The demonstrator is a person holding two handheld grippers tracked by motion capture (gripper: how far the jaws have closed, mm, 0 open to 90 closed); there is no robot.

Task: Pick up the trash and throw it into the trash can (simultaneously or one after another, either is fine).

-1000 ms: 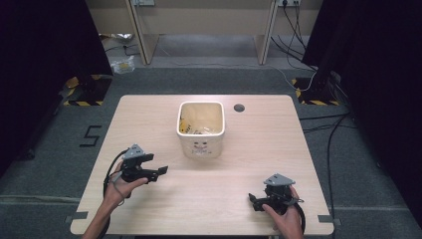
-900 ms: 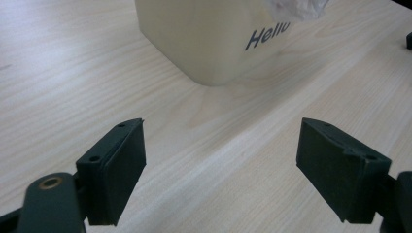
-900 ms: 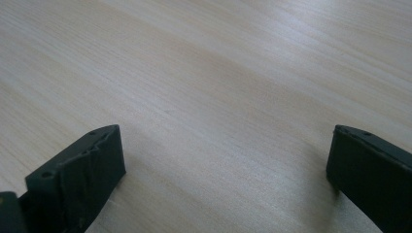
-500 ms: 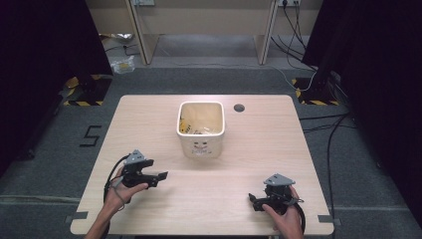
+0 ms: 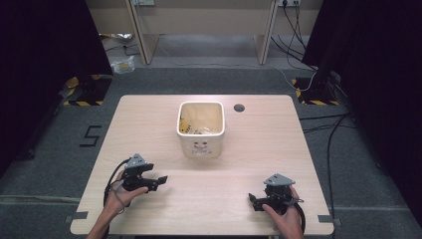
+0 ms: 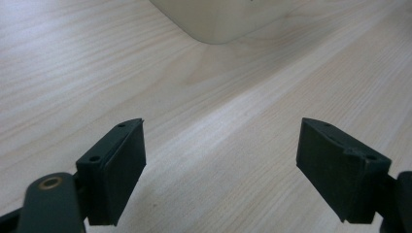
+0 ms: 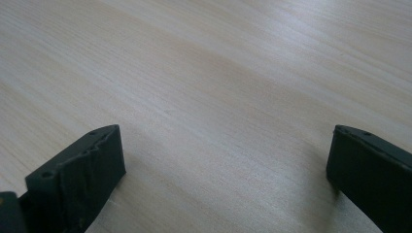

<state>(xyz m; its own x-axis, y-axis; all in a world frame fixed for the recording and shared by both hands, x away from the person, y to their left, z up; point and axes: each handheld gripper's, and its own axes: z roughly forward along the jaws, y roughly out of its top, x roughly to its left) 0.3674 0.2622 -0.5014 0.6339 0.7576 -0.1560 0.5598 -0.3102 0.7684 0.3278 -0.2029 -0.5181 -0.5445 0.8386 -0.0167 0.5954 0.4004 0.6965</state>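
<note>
A white square bin (image 5: 201,130) with a small face printed on its front stands at the middle of the wooden table (image 5: 268,149); yellowish items lie inside it. My left gripper (image 5: 158,180) is held low over the table's front left, open and empty, its jaws pointing right. The bin's bottom corner (image 6: 218,22) shows beyond its fingers (image 6: 116,170) in the left gripper view. My right gripper (image 5: 253,201) rests near the front right edge, open and empty, jaws pointing left. Bare wood lies between its fingers (image 7: 82,179).
A dark round cable hole (image 5: 239,107) sits in the table top behind the bin at the right. Cables (image 5: 318,124) trail on the grey floor at the right. Desk legs (image 5: 142,40) stand beyond the table's far edge.
My left gripper has drawn back toward the front edge of the table and a little to the left. The right gripper has stayed where it was.
</note>
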